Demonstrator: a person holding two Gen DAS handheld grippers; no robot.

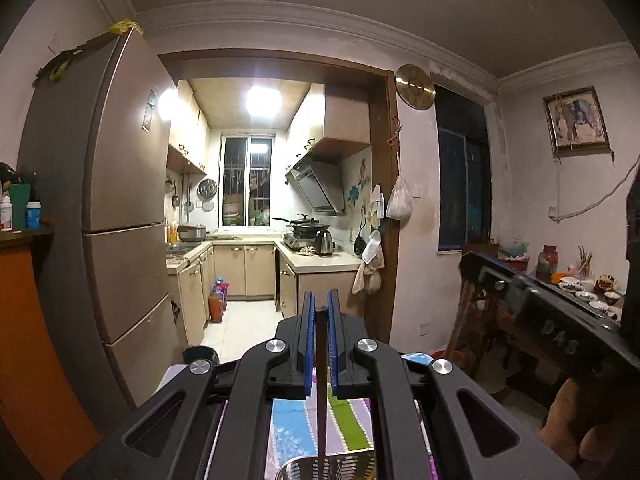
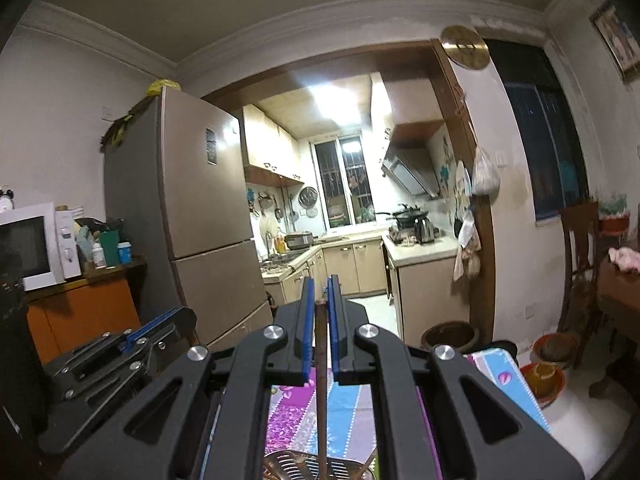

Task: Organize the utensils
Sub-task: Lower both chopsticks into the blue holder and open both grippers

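Note:
My left gripper [image 1: 320, 300] is shut on a thin dark chopstick [image 1: 321, 400]. The stick hangs straight down between the blue pads toward a perforated metal utensil holder [image 1: 304, 470] at the bottom edge. My right gripper [image 2: 319, 286] is shut on a brown wooden chopstick [image 2: 321, 380], which also hangs down toward the metal holder [image 2: 288, 464]; more sticks lean inside it. Whether either stick's lower end is inside the holder is cut off by the frame edge. Each gripper shows in the other's view: the right gripper [image 1: 468, 264] on the right, the left gripper [image 2: 180, 318] on the left. Both point level toward the kitchen.
A colourful striped cloth [image 2: 344, 400] lies under the holder. A tall fridge [image 1: 120, 200] stands left of the kitchen doorway [image 1: 256, 312]. A microwave [image 2: 28, 244] sits on an orange cabinet. A wooden table with dishes [image 1: 588, 292] is on the right, and bowls [image 2: 540, 376] are on the floor.

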